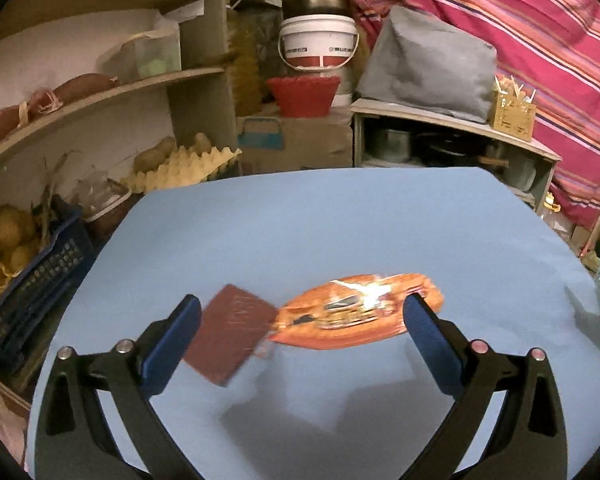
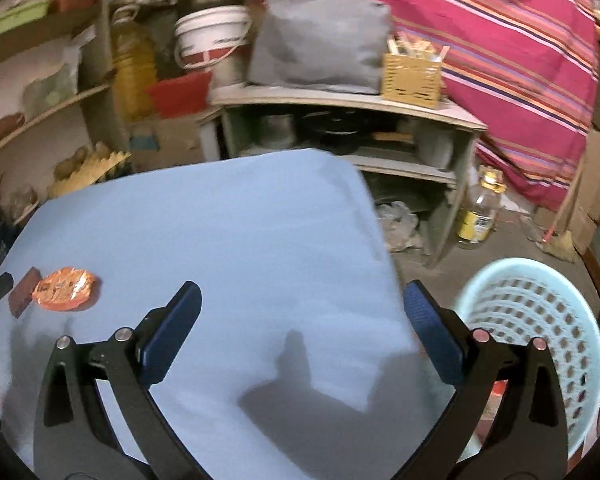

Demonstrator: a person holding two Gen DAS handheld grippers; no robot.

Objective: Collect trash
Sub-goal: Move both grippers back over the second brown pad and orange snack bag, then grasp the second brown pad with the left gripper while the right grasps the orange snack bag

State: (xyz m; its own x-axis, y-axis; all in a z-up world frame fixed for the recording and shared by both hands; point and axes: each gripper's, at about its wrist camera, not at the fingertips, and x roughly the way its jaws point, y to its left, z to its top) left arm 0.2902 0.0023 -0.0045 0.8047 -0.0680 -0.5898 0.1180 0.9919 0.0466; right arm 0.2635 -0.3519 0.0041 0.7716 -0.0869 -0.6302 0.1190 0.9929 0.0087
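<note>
An orange foil snack wrapper [image 1: 358,314] lies on the blue table [image 1: 320,224], with a flat brown packet [image 1: 228,334] touching its left end. My left gripper [image 1: 302,316] is open just above and in front of both, its blue fingers [image 1: 172,344] spread wide, with nothing between the pads. In the right wrist view the same wrapper [image 2: 66,289] and brown packet [image 2: 24,291] sit far left on the table [image 2: 240,240]. My right gripper [image 2: 302,312] is open and empty over the table's right edge. A pale blue perforated basket [image 2: 540,328] stands on the floor at the right.
Shelves with egg trays [image 1: 180,168] and a dark blue crate [image 1: 32,284] of potatoes stand left of the table. Behind it are a white bucket [image 1: 320,42], a red bowl [image 1: 304,94] and a low cabinet [image 2: 340,136]. A bottle [image 2: 480,212] and a broom [image 2: 560,240] are on the floor.
</note>
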